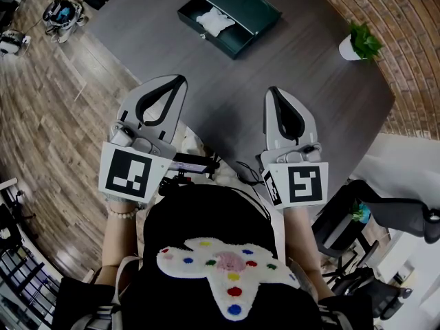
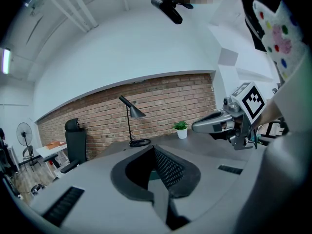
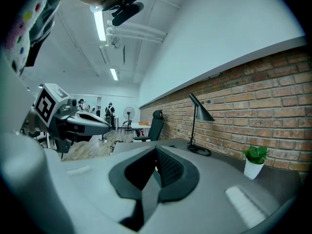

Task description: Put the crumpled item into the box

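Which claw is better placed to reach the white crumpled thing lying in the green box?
Left, but narrowly. The crumpled item lies in the left end of the box, slightly nearer the left claw. The right claw is likewise shut and empty.

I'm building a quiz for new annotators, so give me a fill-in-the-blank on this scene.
The crumpled item lies ____ the green box.
The left gripper and the right gripper both hold their jaws ____.
The plant stands in a ____ pot.
Missing words: inside; shut; white.
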